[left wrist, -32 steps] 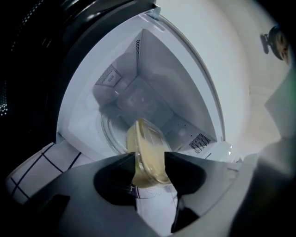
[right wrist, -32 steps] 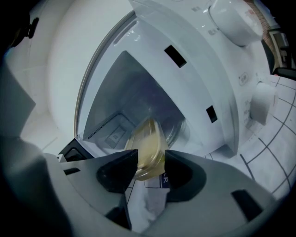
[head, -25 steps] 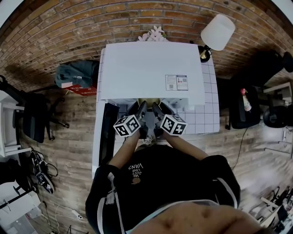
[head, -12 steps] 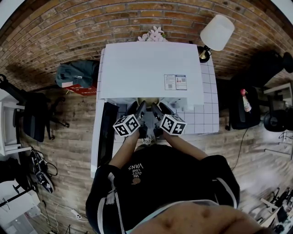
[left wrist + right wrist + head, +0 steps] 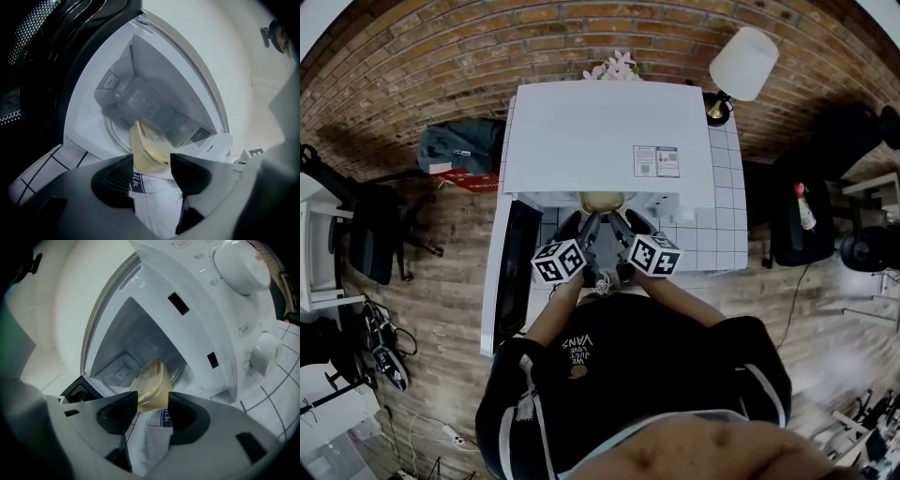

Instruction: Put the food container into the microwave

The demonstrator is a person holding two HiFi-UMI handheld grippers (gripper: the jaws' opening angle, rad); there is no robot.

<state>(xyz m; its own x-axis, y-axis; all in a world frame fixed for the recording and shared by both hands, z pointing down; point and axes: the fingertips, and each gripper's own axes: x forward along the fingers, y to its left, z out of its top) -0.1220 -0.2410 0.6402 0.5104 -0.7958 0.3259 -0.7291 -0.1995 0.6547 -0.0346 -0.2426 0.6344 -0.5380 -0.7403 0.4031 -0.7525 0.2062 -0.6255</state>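
The food container (image 5: 601, 201) is sitting just inside the mouth of the microwave (image 5: 600, 131), at upper centre of the head view; the door (image 5: 518, 277) is hanging open at left. The left gripper (image 5: 588, 228) and right gripper (image 5: 620, 228) are pointing at it from just below; both have just been opening their jaws, which are now standing wide, pads off the container showing past their tips.
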